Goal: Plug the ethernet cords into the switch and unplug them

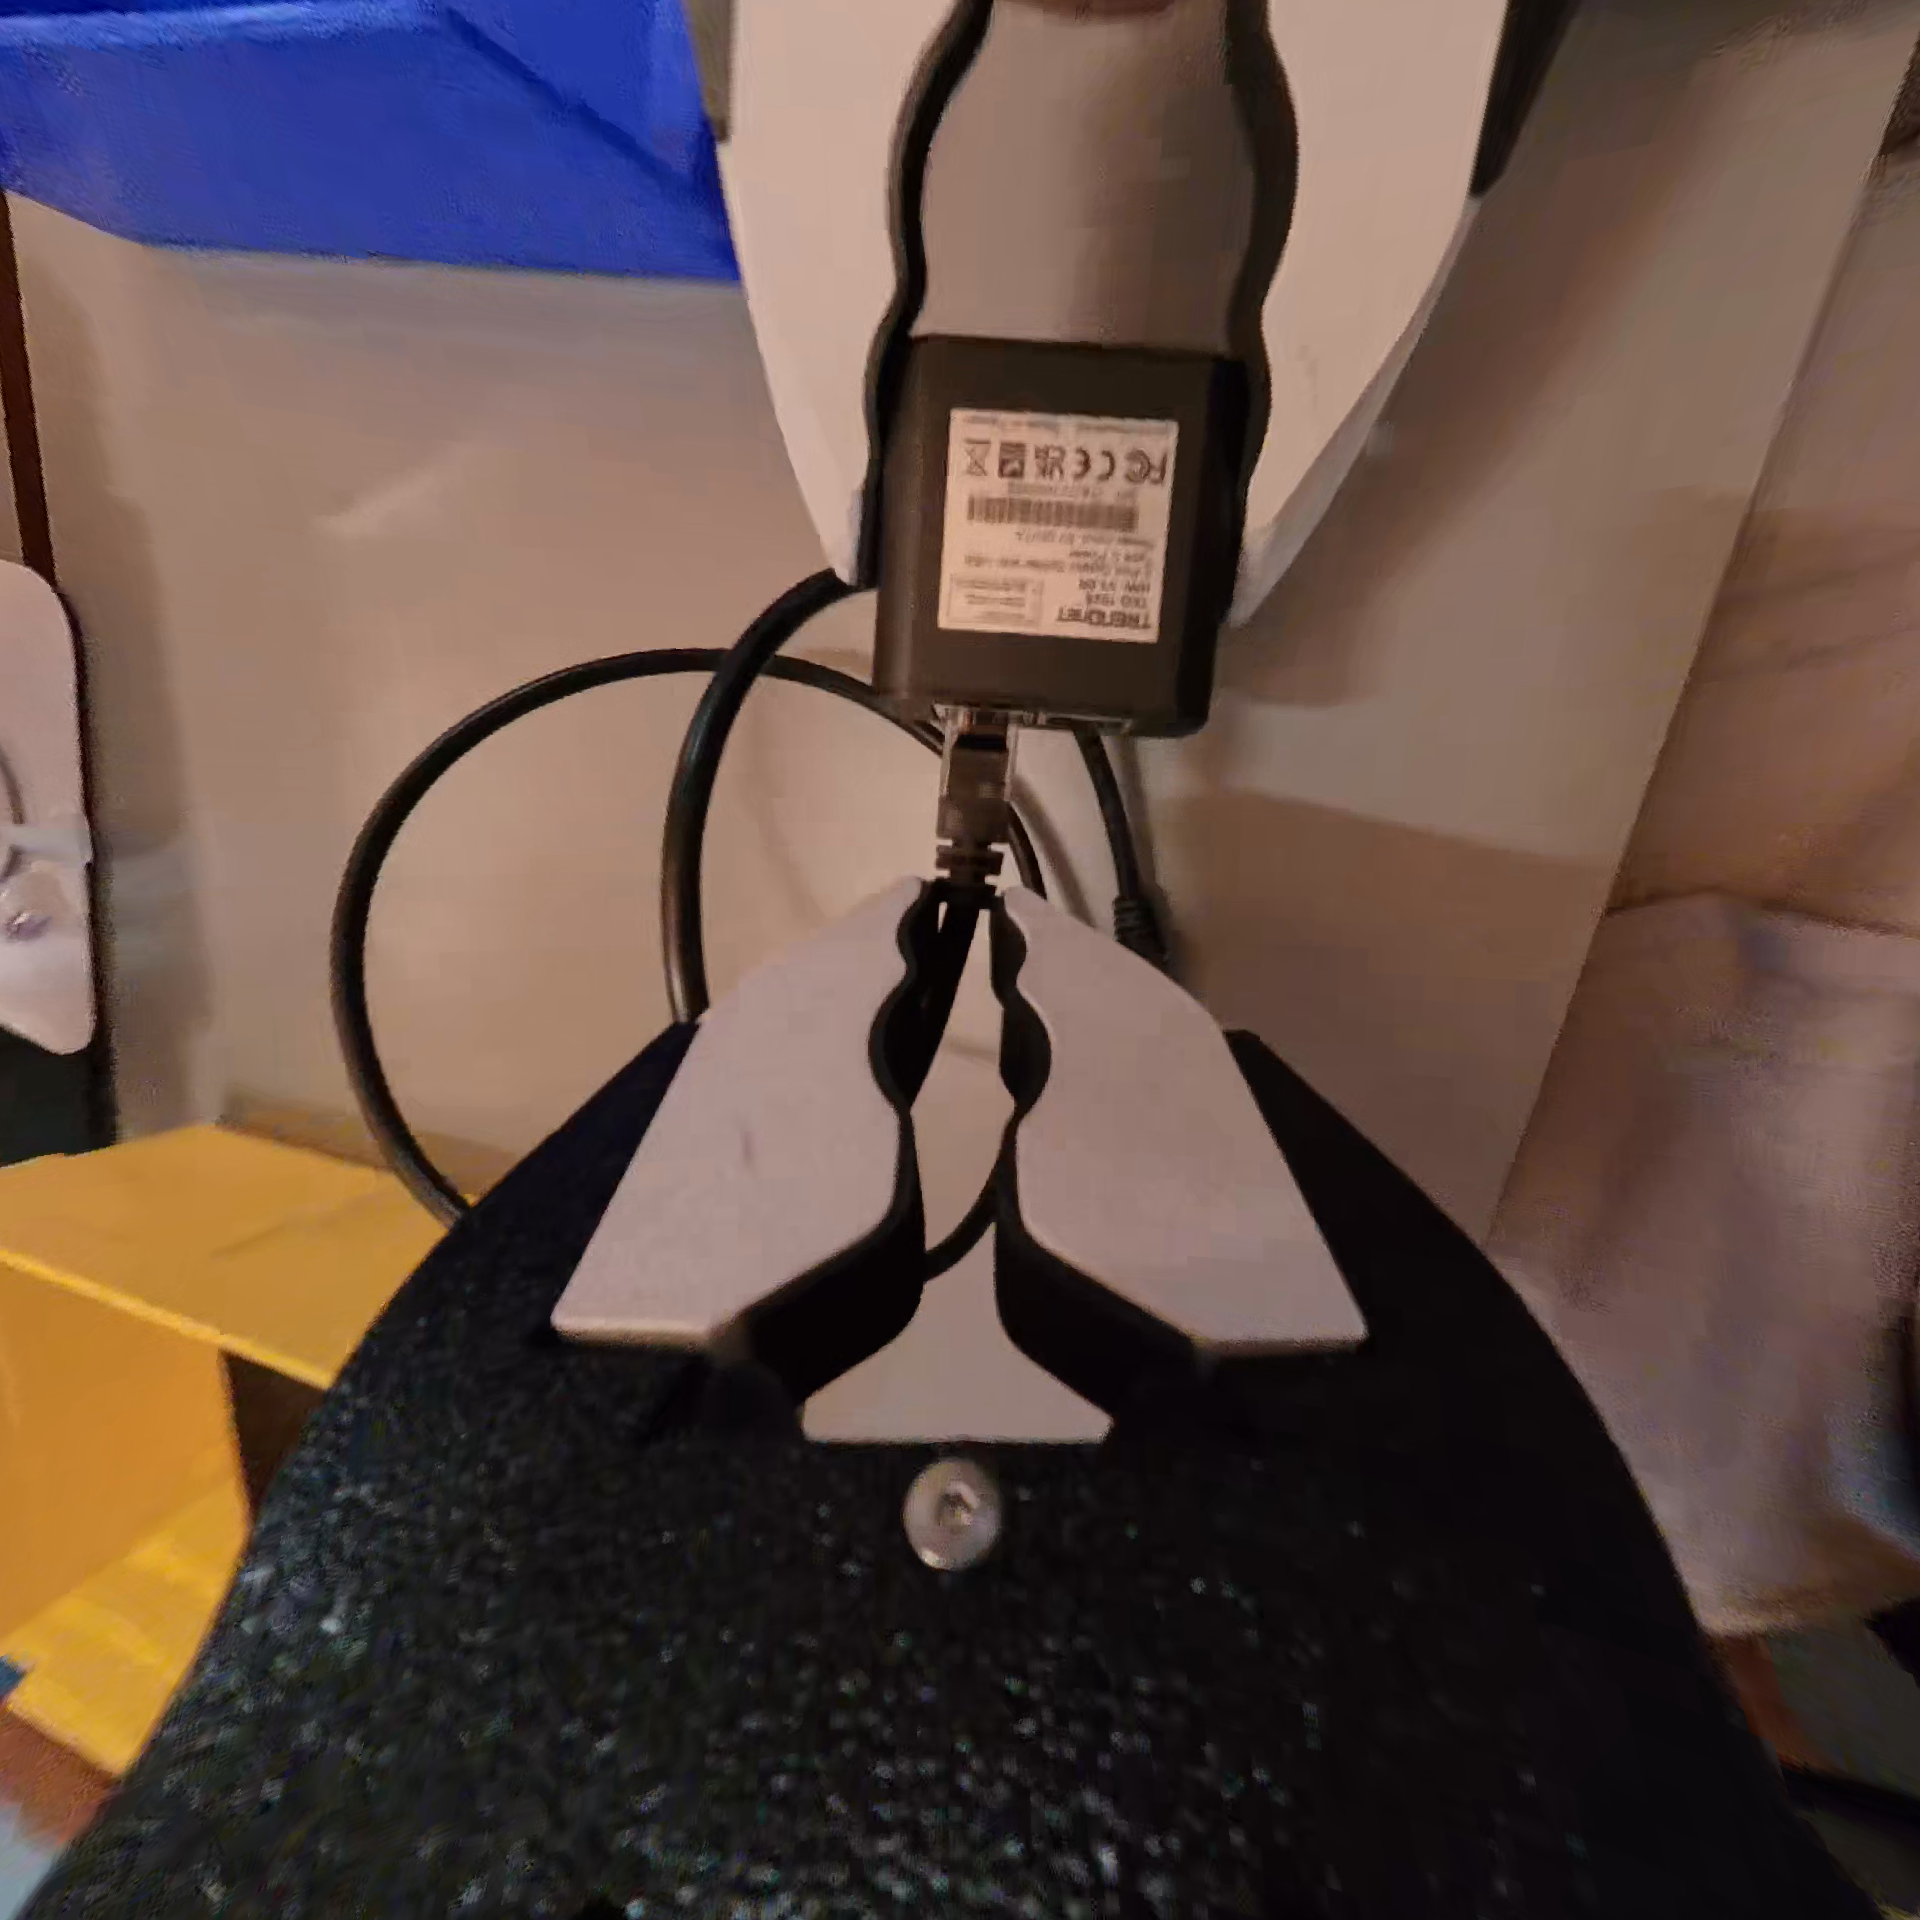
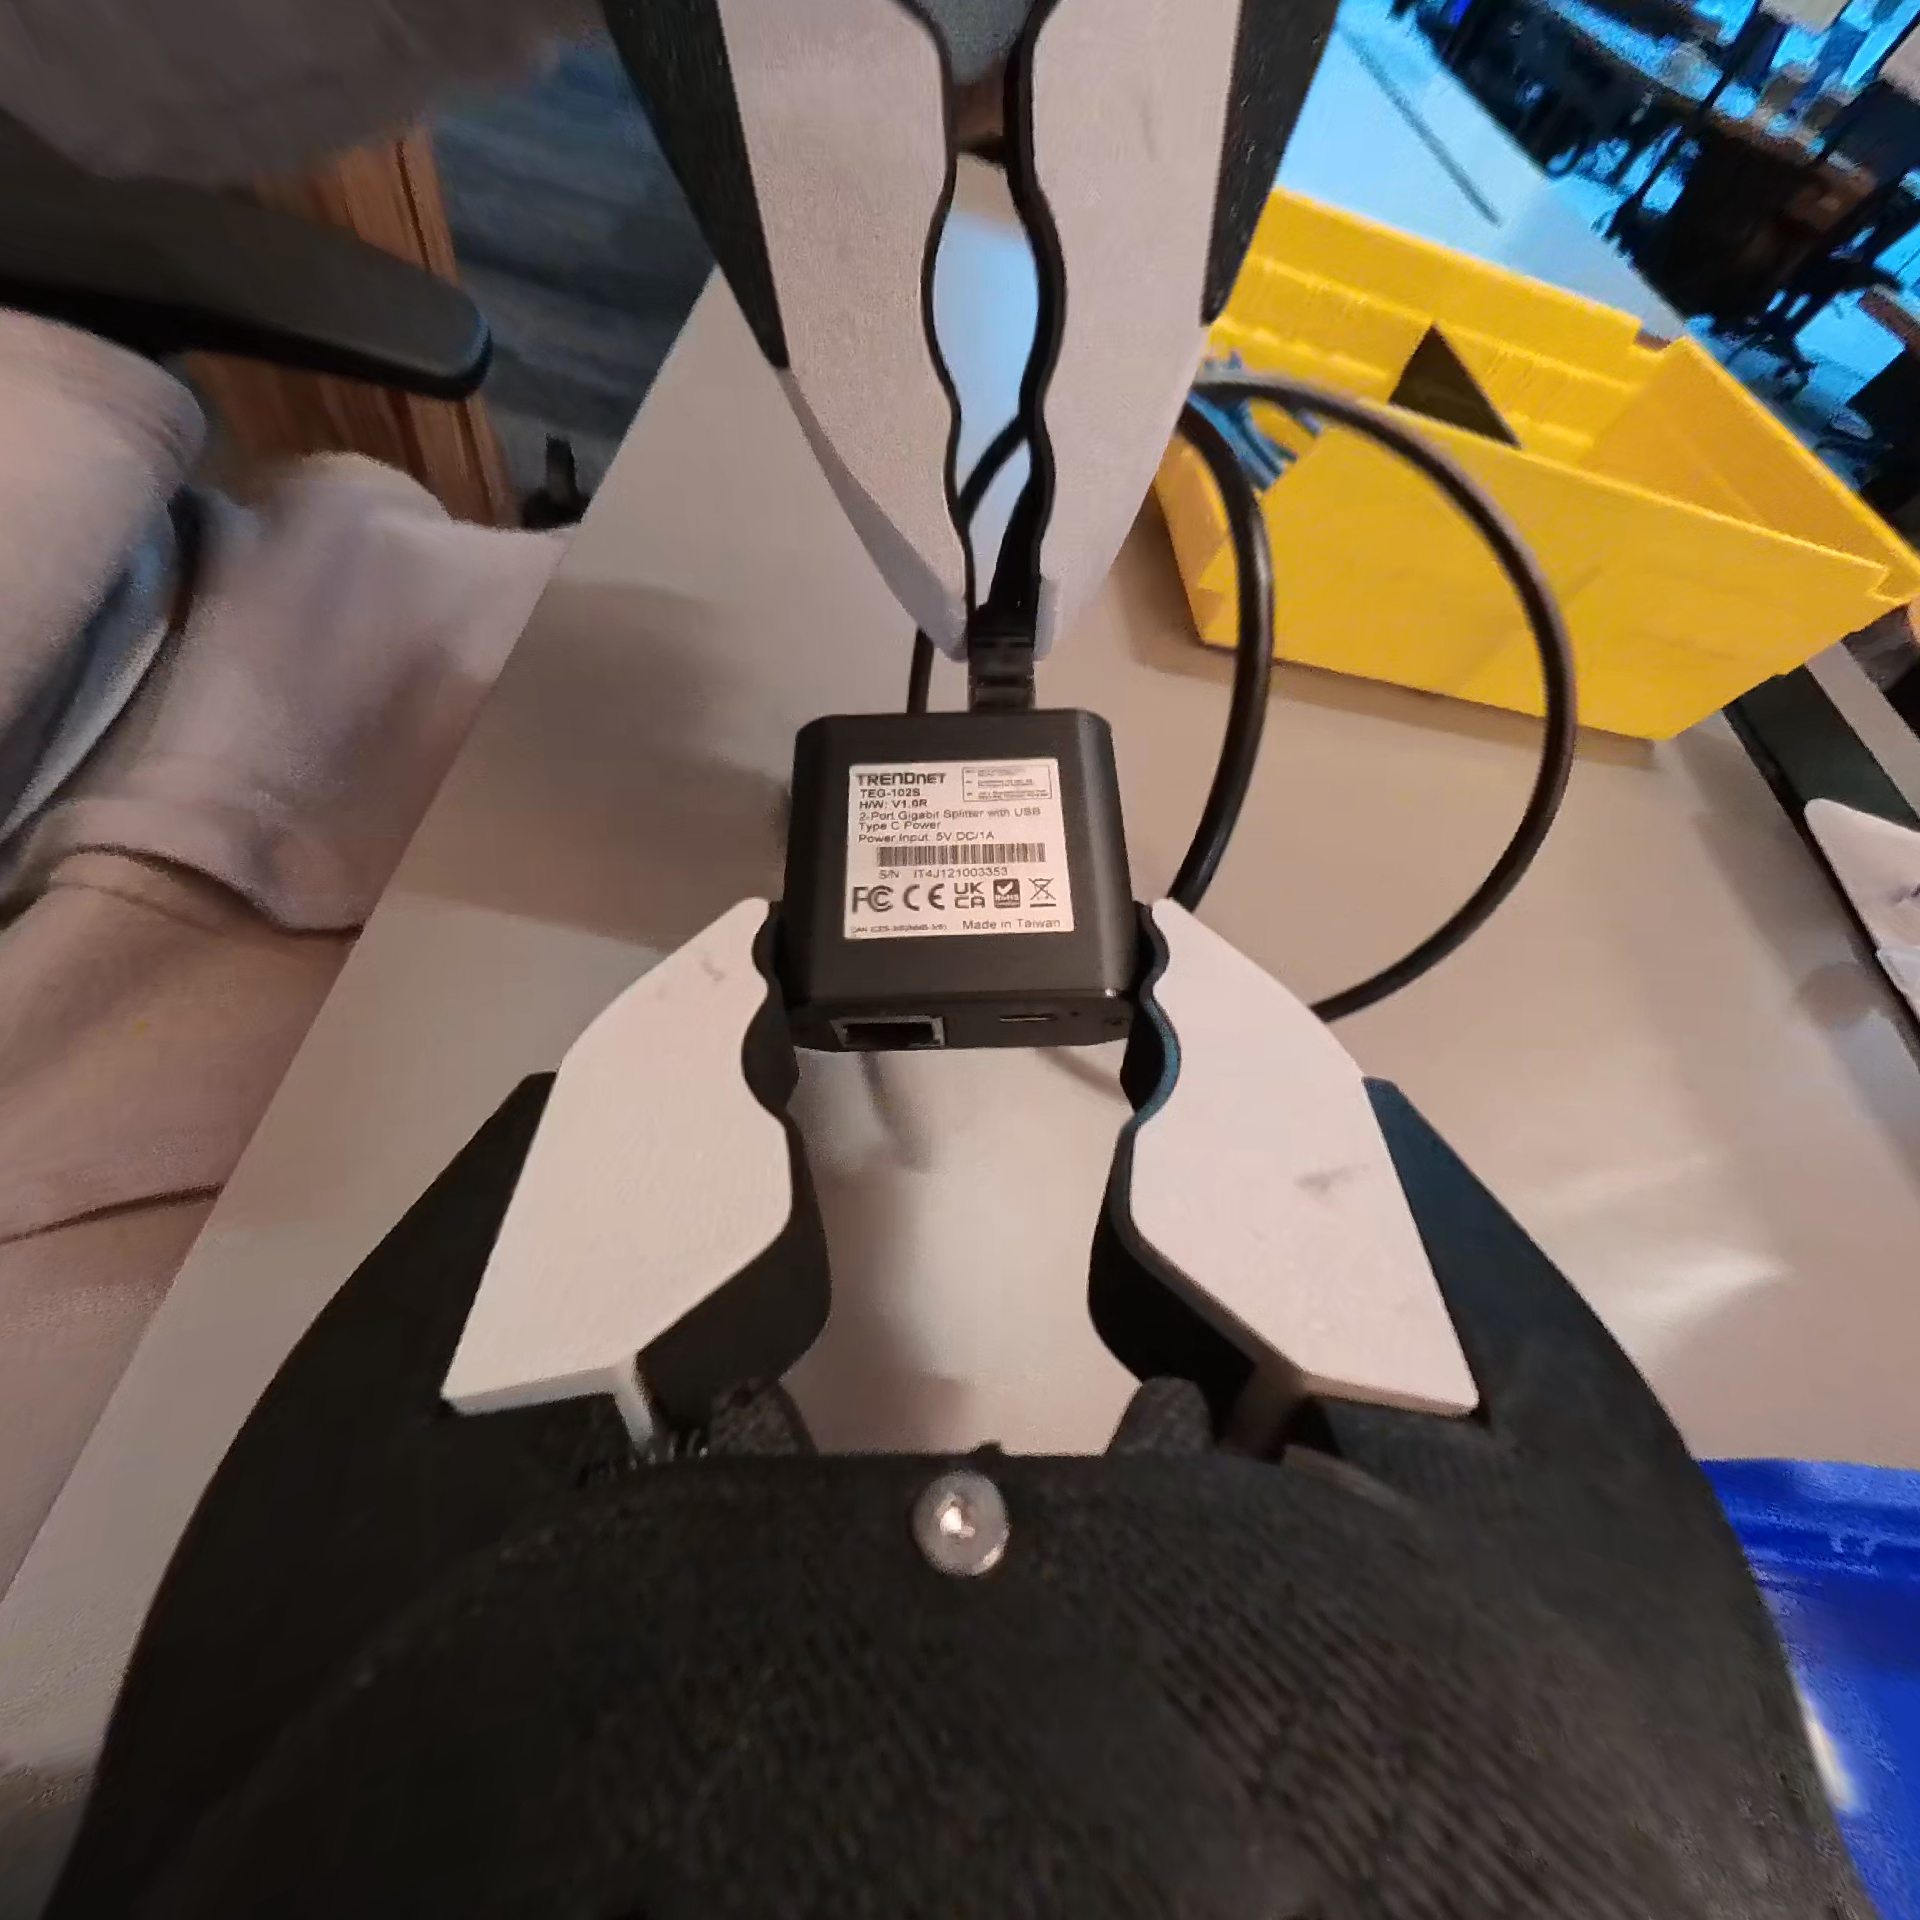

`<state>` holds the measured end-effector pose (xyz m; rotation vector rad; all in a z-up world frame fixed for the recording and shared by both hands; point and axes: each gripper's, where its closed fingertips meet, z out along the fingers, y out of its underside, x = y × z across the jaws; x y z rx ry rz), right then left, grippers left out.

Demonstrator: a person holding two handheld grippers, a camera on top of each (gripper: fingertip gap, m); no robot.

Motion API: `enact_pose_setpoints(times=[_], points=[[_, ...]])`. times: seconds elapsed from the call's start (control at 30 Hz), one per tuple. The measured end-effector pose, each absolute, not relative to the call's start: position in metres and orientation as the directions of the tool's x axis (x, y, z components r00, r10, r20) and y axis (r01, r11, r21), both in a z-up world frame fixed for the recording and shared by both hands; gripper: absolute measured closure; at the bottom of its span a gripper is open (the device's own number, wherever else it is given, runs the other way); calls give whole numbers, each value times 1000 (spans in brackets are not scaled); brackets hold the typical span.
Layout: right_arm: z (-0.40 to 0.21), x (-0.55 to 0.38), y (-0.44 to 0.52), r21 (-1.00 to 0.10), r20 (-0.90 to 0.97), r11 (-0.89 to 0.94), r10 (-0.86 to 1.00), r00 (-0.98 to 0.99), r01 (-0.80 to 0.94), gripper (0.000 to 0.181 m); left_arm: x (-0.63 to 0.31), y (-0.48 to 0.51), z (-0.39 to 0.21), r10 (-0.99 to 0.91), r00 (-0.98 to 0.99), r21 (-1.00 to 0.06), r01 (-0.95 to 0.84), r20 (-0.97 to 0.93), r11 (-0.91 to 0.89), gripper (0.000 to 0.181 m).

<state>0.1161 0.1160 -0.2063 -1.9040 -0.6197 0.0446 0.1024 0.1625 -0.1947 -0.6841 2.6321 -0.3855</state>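
Observation:
A small black switch (image 2: pixel 956 790) with a white label is clamped between the fingers of my right gripper (image 2: pixel 961 914), above the grey table (image 2: pixel 1558 1143). Its near face shows an empty port (image 2: pixel 888 1032). My left gripper (image 1: pixel 961 896) is shut on a black ethernet cord (image 1: pixel 374 883) just behind its plug (image 1: pixel 971 795). The plug sits at the switch's (image 1: pixel 1049 540) left port; how deep it goes I cannot tell. The left gripper (image 2: pixel 1003 623) faces the right one across the switch. A second black cord end (image 1: pixel 1132 894) hangs under the switch.
A yellow bin (image 2: pixel 1558 540) stands at the back right of the table, with the cord (image 2: pixel 1538 644) looping in front of it. A blue bin (image 2: pixel 1849 1621) is at the near right. A person's pale sleeve (image 2: pixel 239 665) and a chair armrest (image 2: pixel 260 301) are on the left. One gripper's finger ends stand about 6 cm off the other's.

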Motion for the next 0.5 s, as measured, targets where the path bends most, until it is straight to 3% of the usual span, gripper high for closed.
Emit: enact_pose_setpoints(times=[0.2,0.37,0.5], points=[[-205,119,115,-879,252,-272,430,867,391,119,106,160,-195,-529,-805,-514,-345,-268,786,171],[-198,123,109,-899,255,-232,415,874,372,119,104,142,-170,-583,-809,-799,-302,-73,520,155],[-197,121,110,-902,254,-223,421,871,371,119,108,151,-170,-612,-784,-834,-264,-107,484,157]])
